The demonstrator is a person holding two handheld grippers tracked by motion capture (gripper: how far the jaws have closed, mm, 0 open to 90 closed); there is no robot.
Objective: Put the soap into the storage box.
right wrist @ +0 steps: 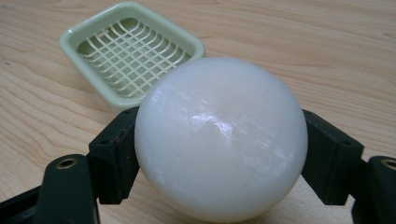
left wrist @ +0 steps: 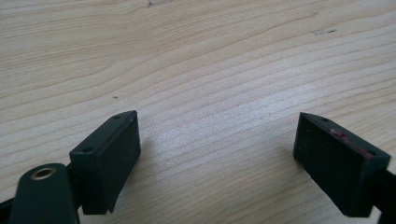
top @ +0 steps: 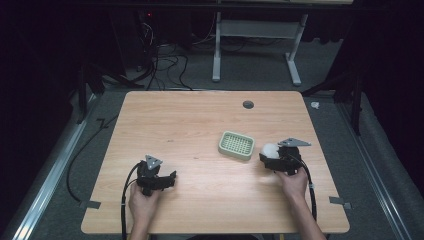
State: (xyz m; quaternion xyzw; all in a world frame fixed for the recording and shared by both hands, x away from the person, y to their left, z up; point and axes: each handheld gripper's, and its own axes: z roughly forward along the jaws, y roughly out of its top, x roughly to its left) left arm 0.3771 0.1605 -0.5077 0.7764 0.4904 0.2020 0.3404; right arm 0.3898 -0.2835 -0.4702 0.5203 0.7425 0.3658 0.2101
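Both black jaws of the right gripper (right wrist: 219,154) were clamped against opposite sides of a smooth, white, rounded bar of soap (right wrist: 220,137), which bulged above and forward of the pads. Beyond the soap, just past it and apart from it, lay a pale green rectangular plastic soap dish (right wrist: 133,51) with a lattice insert, resting flat on the light wooden table (right wrist: 327,56). In the high view the right gripper (top: 270,159) held the soap (top: 270,149) just to the right of the dish (top: 236,145), near its right edge but not touching. Jaws of the left gripper (left wrist: 217,161) stood wide apart over bare wood. That gripper (top: 170,179) sat well to the left of the dish and nearer the person's edge, held in the left hand (top: 142,202).
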